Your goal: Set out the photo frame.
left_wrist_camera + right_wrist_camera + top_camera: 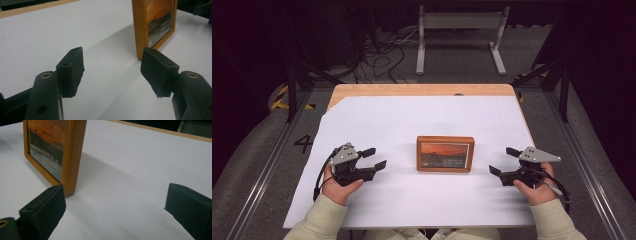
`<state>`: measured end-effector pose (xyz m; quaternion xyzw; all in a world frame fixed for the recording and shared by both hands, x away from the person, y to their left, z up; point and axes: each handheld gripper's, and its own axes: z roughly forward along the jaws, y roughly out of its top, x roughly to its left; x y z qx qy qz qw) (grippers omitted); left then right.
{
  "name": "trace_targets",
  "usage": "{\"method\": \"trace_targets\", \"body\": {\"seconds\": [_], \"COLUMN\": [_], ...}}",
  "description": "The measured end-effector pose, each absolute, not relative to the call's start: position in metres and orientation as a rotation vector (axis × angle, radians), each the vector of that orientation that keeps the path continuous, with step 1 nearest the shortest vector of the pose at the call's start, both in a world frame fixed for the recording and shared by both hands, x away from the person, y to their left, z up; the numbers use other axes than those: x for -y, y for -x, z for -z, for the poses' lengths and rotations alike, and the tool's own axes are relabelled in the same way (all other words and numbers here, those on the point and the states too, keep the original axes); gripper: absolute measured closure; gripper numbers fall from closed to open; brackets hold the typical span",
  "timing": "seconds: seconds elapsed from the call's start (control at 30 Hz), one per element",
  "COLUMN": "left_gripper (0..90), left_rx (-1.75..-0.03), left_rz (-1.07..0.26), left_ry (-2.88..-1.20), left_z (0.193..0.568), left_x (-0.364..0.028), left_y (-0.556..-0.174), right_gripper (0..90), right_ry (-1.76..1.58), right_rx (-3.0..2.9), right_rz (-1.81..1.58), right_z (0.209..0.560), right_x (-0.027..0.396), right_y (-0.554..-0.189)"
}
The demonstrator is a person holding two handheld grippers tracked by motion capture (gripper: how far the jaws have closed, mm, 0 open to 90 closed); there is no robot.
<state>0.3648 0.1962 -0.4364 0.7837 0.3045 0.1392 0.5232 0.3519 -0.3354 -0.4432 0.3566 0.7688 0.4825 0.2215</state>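
A wooden picture frame [445,153] holding a sunset photo stands on the white sheet at the table's middle. It appears upright in the left gripper view [153,25] and in the right gripper view [53,152]. My left gripper [374,158] rests to the frame's left, open, jaws wide apart with nothing between them [112,72]. To the frame's right my right gripper [503,161] also stands open and empty [115,205]. Both sets of jaws point inward at the frame without touching it.
A white sheet [412,120] covers most of the wooden table [422,90]. Behind the table are a white metal stand [459,37] and loose cables [382,55] on the floor. Metal rails run along both sides.
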Motion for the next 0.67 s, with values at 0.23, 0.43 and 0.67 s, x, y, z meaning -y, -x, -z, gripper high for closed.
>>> {"method": "trace_targets", "body": {"seconds": [0.23,0.43,0.67], "left_gripper": [35.5,35.4,35.3], "left_rx": [-0.731,-0.732,-0.732], "left_rz": [-0.324,-0.326,-0.327], "left_ry": [-1.877,-1.877,-1.876], "left_z": [0.4379,0.4381,0.4378], "left_x": [-0.1954,-0.1953,-0.1957], "left_y": [-0.3666,-0.3666,-0.3666], "right_gripper": [3.9,3.9,3.9], "right_ry": [-0.984,-0.985,-0.978], "right_rx": [-2.111,-2.107,-2.107], "right_rz": [-1.305,-1.311,-1.309], "right_z": [0.4473,0.4460,0.4454], "right_x": [0.3330,0.3332,0.3328], "right_y": [-0.3554,-0.3546,-0.3544]}}
